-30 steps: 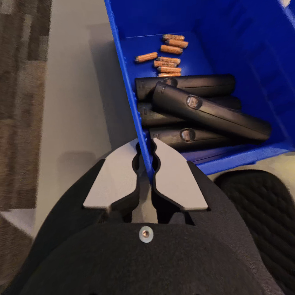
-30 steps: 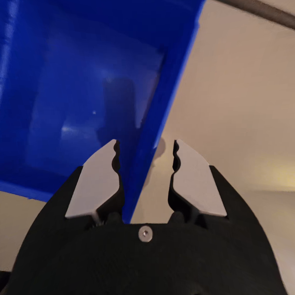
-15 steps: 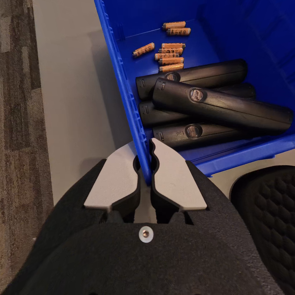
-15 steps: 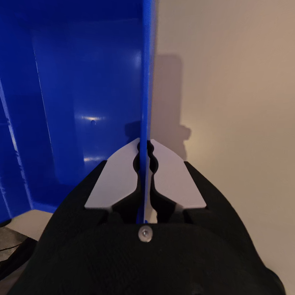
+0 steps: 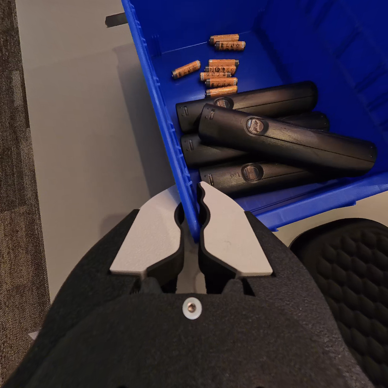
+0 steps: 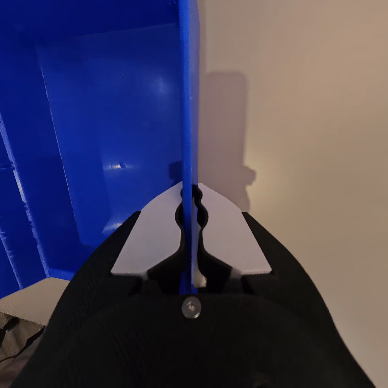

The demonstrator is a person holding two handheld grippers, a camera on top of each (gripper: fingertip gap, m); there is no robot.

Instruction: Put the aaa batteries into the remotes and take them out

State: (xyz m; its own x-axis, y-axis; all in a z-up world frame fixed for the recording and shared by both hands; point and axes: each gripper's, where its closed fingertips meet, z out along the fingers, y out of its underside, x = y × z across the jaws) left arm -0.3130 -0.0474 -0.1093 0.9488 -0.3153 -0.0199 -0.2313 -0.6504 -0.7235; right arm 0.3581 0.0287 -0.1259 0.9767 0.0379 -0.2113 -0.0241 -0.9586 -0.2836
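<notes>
Fingers of the left gripper [image 5: 190, 212] clamp the blue bin [image 5: 315, 201] wall at lower centre; the right gripper [image 6: 190, 210] pinches the opposite wall likewise. Beyond, remotes [image 5: 283, 142] lie piled at centre right, batteries [image 5: 220, 77] loose above them. Moving the bin well probably means both grips level, so nothing slides across the tabletop [image 5: 84, 126].

Pale bench [image 5: 79, 130] is filling the frame's left and centre, the blue bin [image 5: 168, 134] sitting on it toward upper right.
</notes>
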